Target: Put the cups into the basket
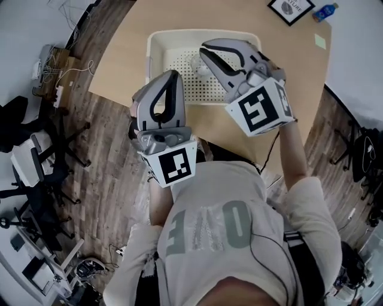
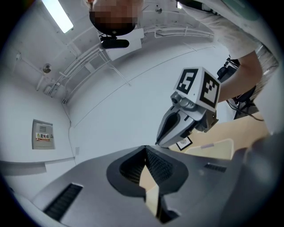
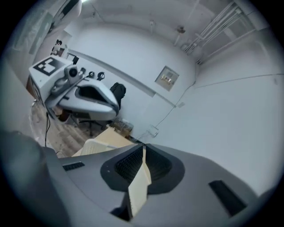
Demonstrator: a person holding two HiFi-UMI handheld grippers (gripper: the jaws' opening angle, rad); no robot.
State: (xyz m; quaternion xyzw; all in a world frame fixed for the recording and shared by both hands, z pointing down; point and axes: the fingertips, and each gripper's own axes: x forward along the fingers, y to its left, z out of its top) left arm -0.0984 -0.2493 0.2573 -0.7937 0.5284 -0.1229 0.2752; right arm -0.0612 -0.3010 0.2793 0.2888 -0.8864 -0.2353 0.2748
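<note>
A white perforated basket (image 1: 157, 45) stands on the tan table (image 1: 128, 42); I make out no cup in any view, and my right gripper hides part of the basket's inside. My left gripper (image 1: 174, 73) is held up over the basket's near left corner, its jaws meeting at the tips (image 2: 145, 147) with nothing between them. My right gripper (image 1: 202, 48) hovers over the basket's middle and is likewise shut and empty (image 3: 143, 146). Both gripper cameras point up at the walls and ceiling. Each also catches the other gripper (image 2: 177, 126) (image 3: 86, 95) and a corner of the basket (image 2: 217, 148) (image 3: 95, 145).
A framed picture (image 1: 290, 9), a blue bottle (image 1: 325, 11) and a green sticky note (image 1: 320, 40) lie at the table's far right. Office chairs (image 1: 36, 161) and cables crowd the wooden floor on the left. More equipment stands at the right edge (image 1: 365, 152).
</note>
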